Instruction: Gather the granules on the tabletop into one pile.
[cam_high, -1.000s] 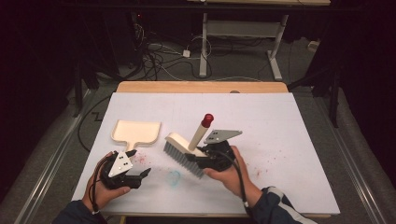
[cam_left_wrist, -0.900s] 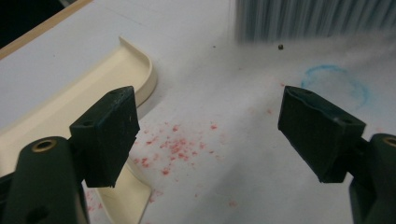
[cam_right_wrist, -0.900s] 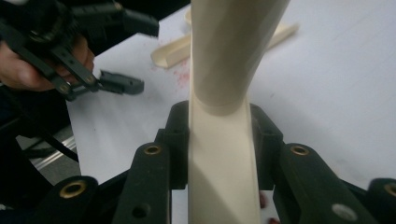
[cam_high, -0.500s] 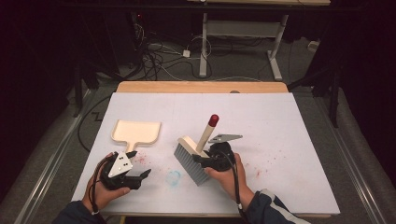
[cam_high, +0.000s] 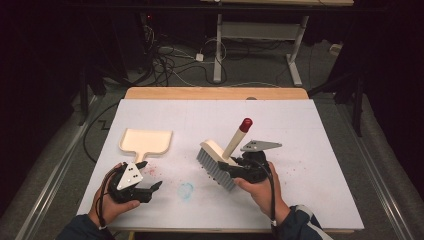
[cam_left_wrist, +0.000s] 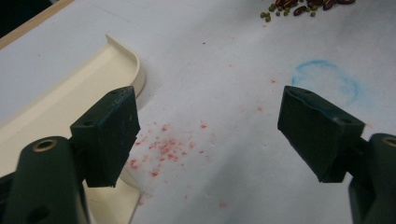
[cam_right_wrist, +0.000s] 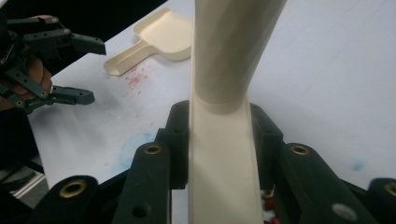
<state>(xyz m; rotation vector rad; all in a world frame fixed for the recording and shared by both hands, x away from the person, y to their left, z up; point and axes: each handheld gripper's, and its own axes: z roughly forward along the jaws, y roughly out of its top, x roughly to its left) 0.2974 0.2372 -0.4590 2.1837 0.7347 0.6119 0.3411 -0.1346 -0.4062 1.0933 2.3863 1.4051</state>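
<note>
A cream hand brush (cam_high: 216, 150) with grey bristles and a red-tipped handle (cam_high: 245, 123) is tilted over the middle of the white table (cam_high: 210, 120). My right gripper (cam_high: 233, 168) is shut on its cream handle (cam_right_wrist: 219, 154), jaws pressed on both sides. A cream dustpan (cam_high: 146, 141) lies flat to the left. My left gripper (cam_high: 150, 176) rests just in front of the dustpan's handle, open with nothing between its jaws. In the left gripper view the dustpan (cam_left_wrist: 70, 93) lies beside the left jaw, with red crumbs (cam_left_wrist: 163, 149) on the table between the jaws.
A faint blue ring mark (cam_high: 185, 190) sits on the table between the hands. A small heap of beans (cam_left_wrist: 299, 7) lies farther ahead of the left gripper. Red specks (cam_high: 295, 165) dot the table to the right. Cables and desk legs (cam_high: 295, 55) lie on the floor beyond.
My right gripper has carried the brush to the right across the table, and the bristle head has turned. The left gripper and the dustpan have stayed in place.
</note>
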